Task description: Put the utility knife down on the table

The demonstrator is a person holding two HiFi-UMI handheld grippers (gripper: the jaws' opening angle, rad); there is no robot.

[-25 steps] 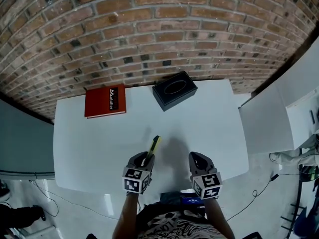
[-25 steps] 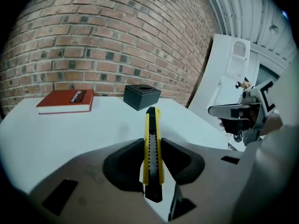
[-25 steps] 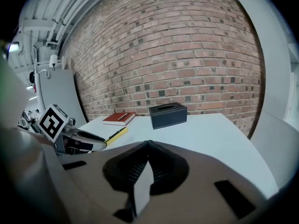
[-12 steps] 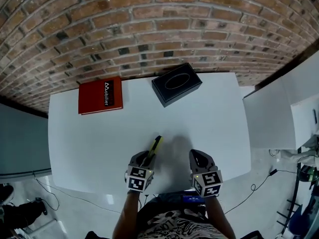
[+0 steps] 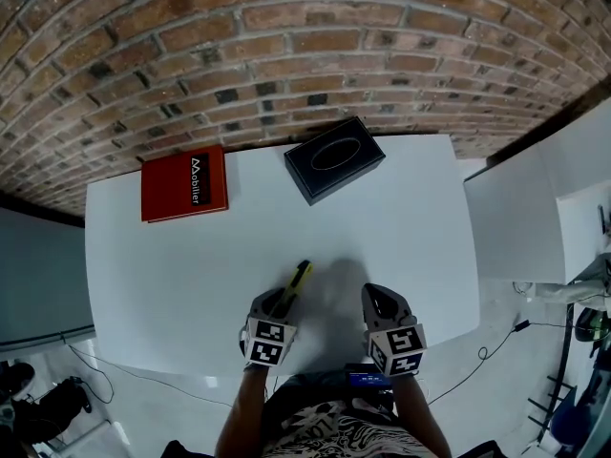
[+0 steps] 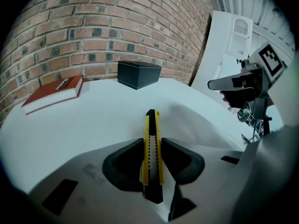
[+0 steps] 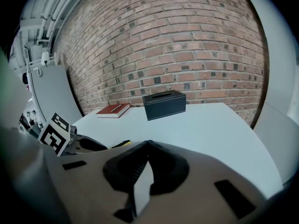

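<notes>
The left claw (image 6: 152, 149) is clamped on the utility knife (image 6: 151, 143), its two dark pads pressing the yellow-and-black body from either side, so that the knife stands on edge and points straight ahead beyond the fingertips. From the head view the left claw (image 5: 279, 305) sits over the near part of the worktop (image 5: 410, 227), and the utility knife (image 5: 296, 283) slants forward and a little to the right above the white surface; whether its tip touches the worktop cannot be told. The right claw (image 7: 146, 144) has its jaws together at the tips with nothing between them, and it hangs just beside the left one near the front edge, right claw (image 5: 382, 305) and left claw level with each other. Further back, close to the far edge, a black tissue box (image 5: 334, 158) stands at a slant, with an oval slot in its top; what it holds cannot be made out. Well apart to its left lies a closed red book (image 5: 185, 183), flat, with white lettering on its cover. Behind the worktop rises a brick wall (image 5: 286, 46); a white panel (image 5: 511, 222) stands at the right, and cables trail over the pale floor (image 5: 496, 351).
</notes>
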